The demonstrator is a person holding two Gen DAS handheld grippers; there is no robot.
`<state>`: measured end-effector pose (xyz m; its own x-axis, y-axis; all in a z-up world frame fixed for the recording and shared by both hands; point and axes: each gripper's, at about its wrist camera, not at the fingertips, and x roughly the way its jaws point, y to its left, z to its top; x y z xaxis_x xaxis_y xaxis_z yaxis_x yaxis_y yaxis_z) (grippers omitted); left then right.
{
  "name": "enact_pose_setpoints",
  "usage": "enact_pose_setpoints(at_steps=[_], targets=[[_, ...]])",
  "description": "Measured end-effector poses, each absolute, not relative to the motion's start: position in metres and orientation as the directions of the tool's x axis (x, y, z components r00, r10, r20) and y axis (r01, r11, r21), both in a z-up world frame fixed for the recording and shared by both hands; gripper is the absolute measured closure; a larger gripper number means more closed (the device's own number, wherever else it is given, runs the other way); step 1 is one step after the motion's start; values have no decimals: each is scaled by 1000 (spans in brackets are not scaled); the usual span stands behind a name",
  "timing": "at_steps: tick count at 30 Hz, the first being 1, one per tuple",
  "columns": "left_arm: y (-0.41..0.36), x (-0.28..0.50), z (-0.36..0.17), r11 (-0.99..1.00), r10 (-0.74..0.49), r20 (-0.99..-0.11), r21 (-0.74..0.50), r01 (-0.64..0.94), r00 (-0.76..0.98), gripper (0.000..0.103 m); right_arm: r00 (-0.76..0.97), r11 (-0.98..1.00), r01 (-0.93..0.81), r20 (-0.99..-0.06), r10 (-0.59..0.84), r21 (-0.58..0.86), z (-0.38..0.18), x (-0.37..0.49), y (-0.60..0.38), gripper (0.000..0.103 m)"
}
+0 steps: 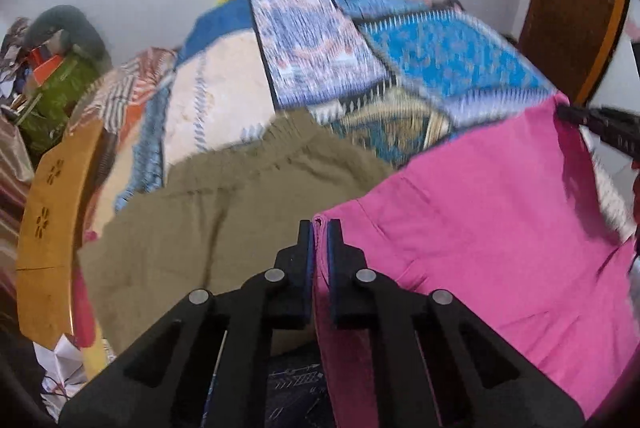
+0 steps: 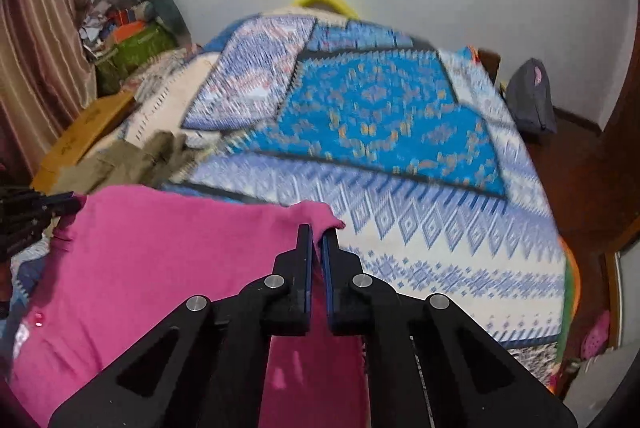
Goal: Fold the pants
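The pink pants [image 1: 472,228] are hanging stretched between the two grippers, above the patterned bedspread [image 2: 400,156], filling the lower right of the left wrist view and the lower left of the right wrist view. The left gripper [image 1: 319,228] is pinching one corner of the pink cloth at the lower centre of its own frame, its jaws pressed nearly together on a thin edge of fabric. The right gripper [image 2: 317,232] is doing the same with the opposite corner, a small tip of pink sticking out past its fingers.

Judging from this, the folding is at an early or middle stage: the garment is being held up by two corners, and no neat, finished fold is lying on the bed. Laying it down and doubling it over is apparently still ahead. An olive-brown garment [image 1: 224,212] is lying flat at the centre left of the left wrist view; whether it is already folded or waiting its turn is unclear.

Much is hard to read. The bedspread is smearing with motion blur in both views. The lower part of the pink cloth is dropping behind the gripper bodies and out of frame, so the legs and waistband cannot be told apart, nor whether the cloth is already doubled.
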<state>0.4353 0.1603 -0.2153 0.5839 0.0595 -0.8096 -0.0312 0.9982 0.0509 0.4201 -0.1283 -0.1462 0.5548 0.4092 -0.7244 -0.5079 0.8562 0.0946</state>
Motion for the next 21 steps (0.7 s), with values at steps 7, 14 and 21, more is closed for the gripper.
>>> enact_pose_setpoints(at_steps=[7, 14, 21], targets=[[157, 402, -147, 999, 46, -743, 32, -33, 667, 98, 605, 843, -528, -651, 459, 103, -85, 386, -136, 99], [136, 340, -99, 999, 21, -710, 44, 14, 704, 98, 620, 828, -550, -610, 494, 111, -45, 325, -158, 99], [118, 276, -74, 998, -7, -694, 34, 43, 720, 98, 625, 825, -544, -581, 522, 156, -27, 270, -187, 99]])
